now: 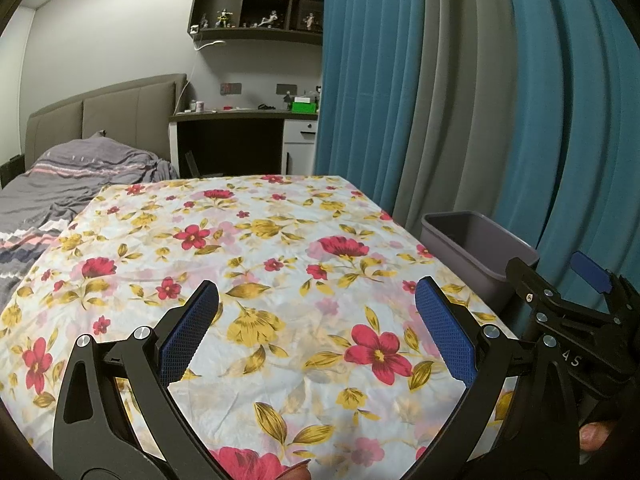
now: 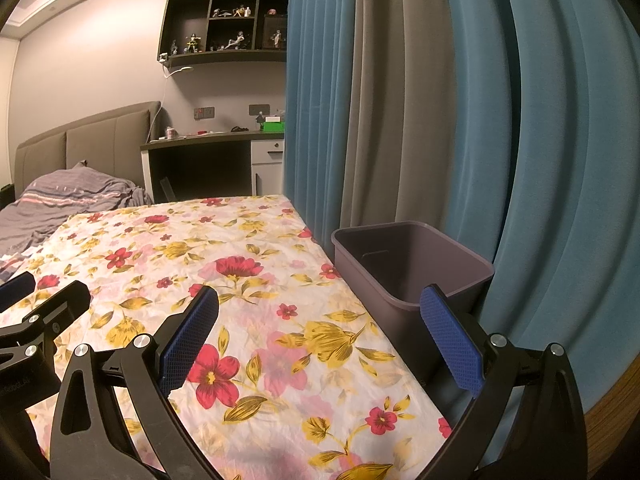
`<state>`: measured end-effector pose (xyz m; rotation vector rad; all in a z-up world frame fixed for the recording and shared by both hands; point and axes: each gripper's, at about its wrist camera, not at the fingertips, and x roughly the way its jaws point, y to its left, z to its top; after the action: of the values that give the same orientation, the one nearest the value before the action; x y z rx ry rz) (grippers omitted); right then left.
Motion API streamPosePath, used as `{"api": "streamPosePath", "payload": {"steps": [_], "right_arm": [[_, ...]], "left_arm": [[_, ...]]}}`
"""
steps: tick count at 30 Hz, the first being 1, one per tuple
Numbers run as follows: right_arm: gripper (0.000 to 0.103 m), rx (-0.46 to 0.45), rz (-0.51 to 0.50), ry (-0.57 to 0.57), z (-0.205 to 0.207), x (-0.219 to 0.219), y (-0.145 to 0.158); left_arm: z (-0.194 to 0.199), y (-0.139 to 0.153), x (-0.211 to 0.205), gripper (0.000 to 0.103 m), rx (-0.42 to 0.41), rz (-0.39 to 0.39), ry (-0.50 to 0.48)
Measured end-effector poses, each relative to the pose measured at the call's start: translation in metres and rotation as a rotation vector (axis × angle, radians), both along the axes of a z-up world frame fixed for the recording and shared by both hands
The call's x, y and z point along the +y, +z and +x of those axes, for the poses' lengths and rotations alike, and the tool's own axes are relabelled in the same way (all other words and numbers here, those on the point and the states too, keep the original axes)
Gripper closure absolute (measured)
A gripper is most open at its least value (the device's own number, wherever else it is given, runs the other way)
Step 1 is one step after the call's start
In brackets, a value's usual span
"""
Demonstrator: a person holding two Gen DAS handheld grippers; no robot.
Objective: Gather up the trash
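1. My left gripper [image 1: 316, 328] hangs over the near part of the table [image 1: 248, 240], which is covered by a flowered cloth. Its jaws stand wide apart and there is nothing between the blue pads [image 1: 188, 332].
2. My right gripper [image 2: 320, 336] hangs over the table's right edge, with one finger above the cloth and the other in front of the bin [image 2: 404, 272]. Its jaws are also spread wide and hold nothing.
3. The bin is a grey-purple plastic tub just beside the right edge of the table, its rim a little below the tabletop. What I can see of its inside is bare wall; its floor is hidden from me.
4. From the left wrist camera the bin [image 1: 476, 248] sits past the table's right edge, with my right gripper [image 1: 568, 300] in front of it.
5. I cannot make out any trash on the cloth from either camera.
6. Blue and grey curtains [image 2: 440, 120] hang right behind the bin.
7. A bed [image 1: 60, 184] with a grey blanket lies beyond the table's far left corner, and a desk [image 1: 240, 116] stands against the far wall.
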<state>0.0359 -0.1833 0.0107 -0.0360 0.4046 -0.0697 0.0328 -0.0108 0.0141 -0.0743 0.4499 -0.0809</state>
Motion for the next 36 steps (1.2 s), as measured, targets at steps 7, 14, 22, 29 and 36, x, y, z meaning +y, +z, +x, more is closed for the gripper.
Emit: {"api": "streamPosePath", "payload": {"steps": [7,14,22,29,36], "right_arm": [[0.006,0.0,-0.001,0.0,0.0001,0.0,-0.0004],[0.006,0.0,0.0,0.001,0.0001,0.0,-0.0008],[0.006,0.0,0.0,0.002,0.0,0.0005,-0.0009],[0.006,0.0,0.001,0.001,0.0,0.0004,-0.0011],[0.006,0.0,0.001,0.001,0.0001,0.0002,-0.0013]], "left_arm": [[0.0007,0.0002,-0.0022,0.006,0.002,-0.004,-0.005],[0.001,-0.0001,-0.0055,0.006,-0.003,0.0,-0.009],[0.0001,0.0,-0.0028,0.006,-0.003,-0.004,-0.003],[0.0009,-0.0001,-0.0035,0.006,-0.004,-0.002,-0.006],[-0.0011,0.001,-0.0022,0.006,-0.007,-0.001,-0.007]]}}
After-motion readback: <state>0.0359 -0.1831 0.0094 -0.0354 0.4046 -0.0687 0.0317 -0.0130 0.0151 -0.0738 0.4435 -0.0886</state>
